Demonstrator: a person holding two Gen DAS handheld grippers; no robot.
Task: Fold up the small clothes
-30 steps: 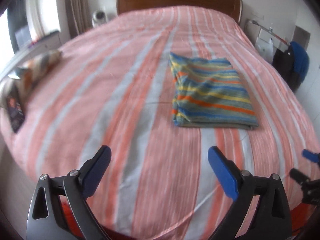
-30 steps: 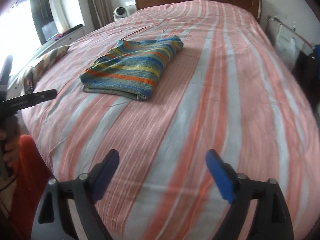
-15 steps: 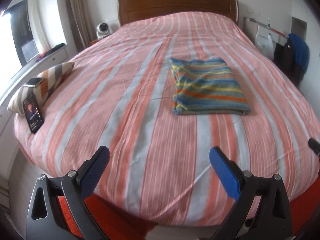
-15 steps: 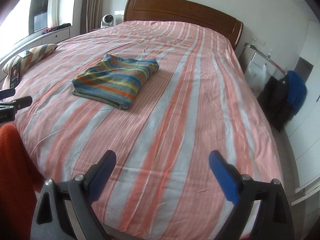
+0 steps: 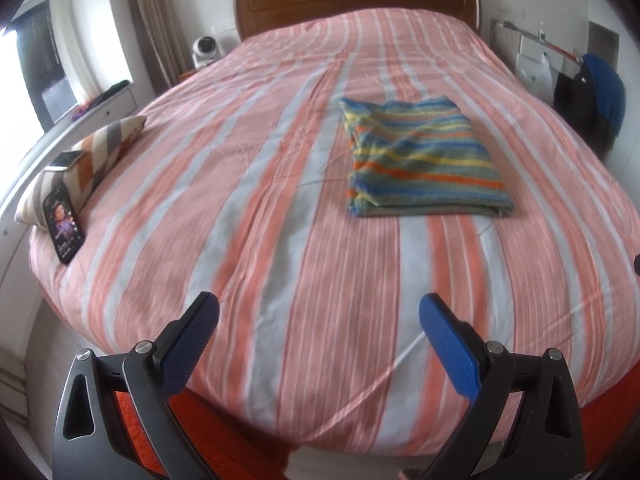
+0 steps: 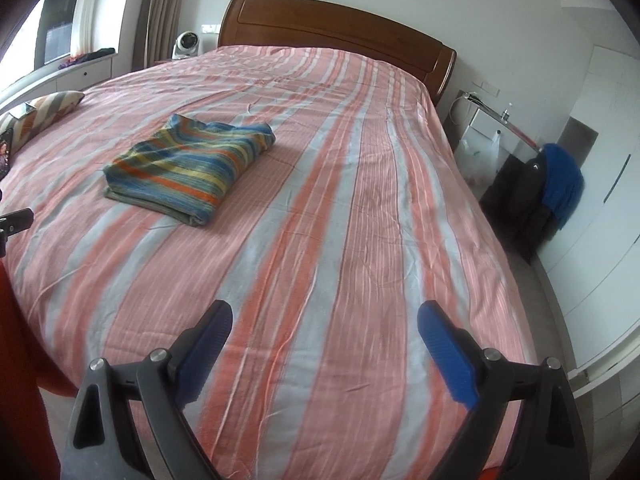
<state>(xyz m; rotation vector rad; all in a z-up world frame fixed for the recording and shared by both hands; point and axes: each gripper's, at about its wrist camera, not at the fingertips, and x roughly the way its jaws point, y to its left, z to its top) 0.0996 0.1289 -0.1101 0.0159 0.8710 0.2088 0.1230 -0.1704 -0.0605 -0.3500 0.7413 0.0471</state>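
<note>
Currently, left gripper (image 5: 319, 318): jaws spread, empty.
Right gripper (image 6: 325, 326): jaws spread, empty.
Striped garment (image 5: 424, 160): folded flat on bed (image 5: 280, 220).

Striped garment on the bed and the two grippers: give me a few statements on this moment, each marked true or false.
1. The striped garment lies folded flat on the bed. True.
2. The left gripper is shut on the garment. False: its jaws stand wide apart near the foot of the bed, holding nothing.
3. The right gripper is open and empty. True.
4. A phone leans against the pillow at the bed's edge. True.
5. The garment hangs over the headboard. False: it rests on the bedspread, well short of the headboard.
</note>
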